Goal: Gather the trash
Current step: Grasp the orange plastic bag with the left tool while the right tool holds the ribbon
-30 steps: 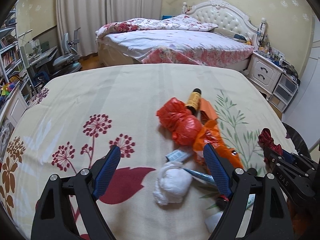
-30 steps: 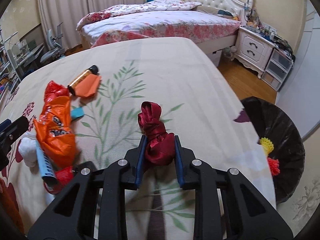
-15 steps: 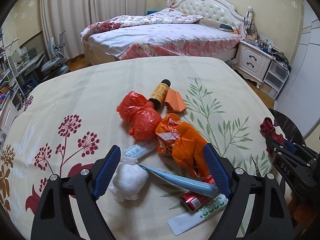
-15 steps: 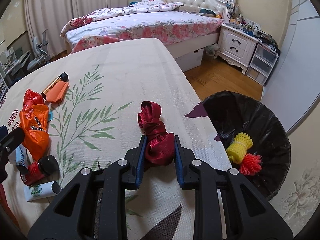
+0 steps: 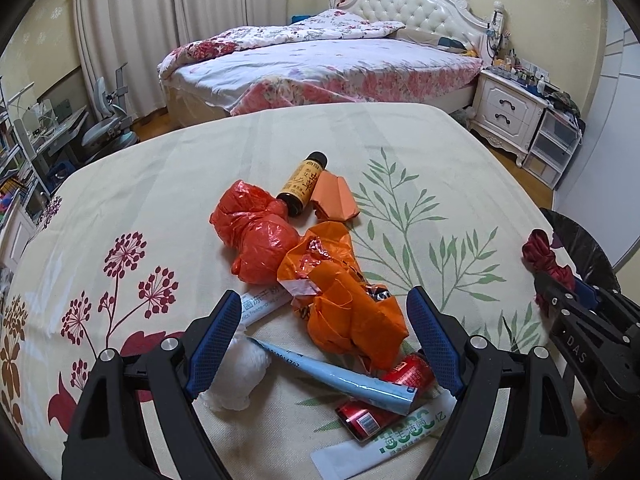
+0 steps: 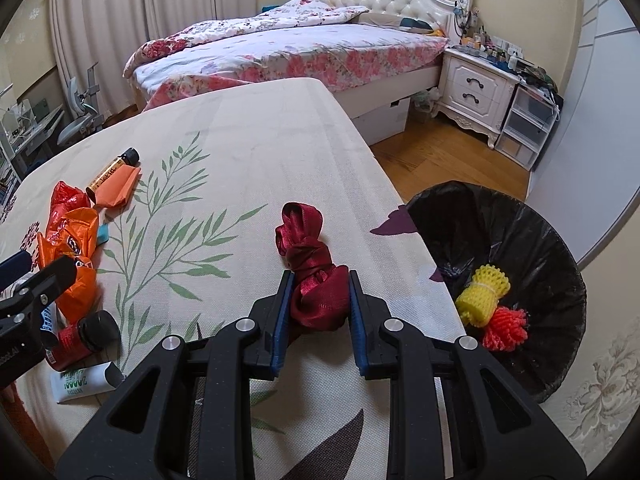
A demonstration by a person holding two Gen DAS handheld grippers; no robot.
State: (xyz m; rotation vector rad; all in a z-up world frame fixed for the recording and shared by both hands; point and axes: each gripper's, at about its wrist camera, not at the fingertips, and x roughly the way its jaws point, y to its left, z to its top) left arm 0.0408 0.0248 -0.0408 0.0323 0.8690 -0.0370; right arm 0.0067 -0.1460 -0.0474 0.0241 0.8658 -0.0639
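Observation:
My right gripper (image 6: 318, 308) is shut on a knotted dark red ribbon (image 6: 308, 268), held over the table's right side just left of a black-lined trash bin (image 6: 520, 240). The bin holds yellow and red foam nets (image 6: 486, 294). My left gripper (image 5: 326, 336) stands open above a trash pile: an orange wrapper (image 5: 344, 308) between its fingers, a red plastic bag (image 5: 256, 236), a blue tube (image 5: 340, 378), a white wad (image 5: 240, 376), a red can (image 5: 384, 400), a brown bottle (image 5: 304, 182) and folded orange paper (image 5: 334, 198). The right gripper (image 5: 560, 280) shows at the left view's right edge.
The table carries a cream cloth (image 6: 260, 152) with leaf and flower prints. A white toothpaste tube (image 5: 384, 436) lies at the near edge. Behind stand a bed (image 5: 320, 64), a white nightstand (image 6: 476, 92) and plastic drawers (image 6: 528, 124); wooden floor (image 6: 440, 160) lies by the bin.
The left gripper slid right over the pile, from around the white wad to the orange wrapper. The right gripper carried the ribbon right, bringing the bin into full view.

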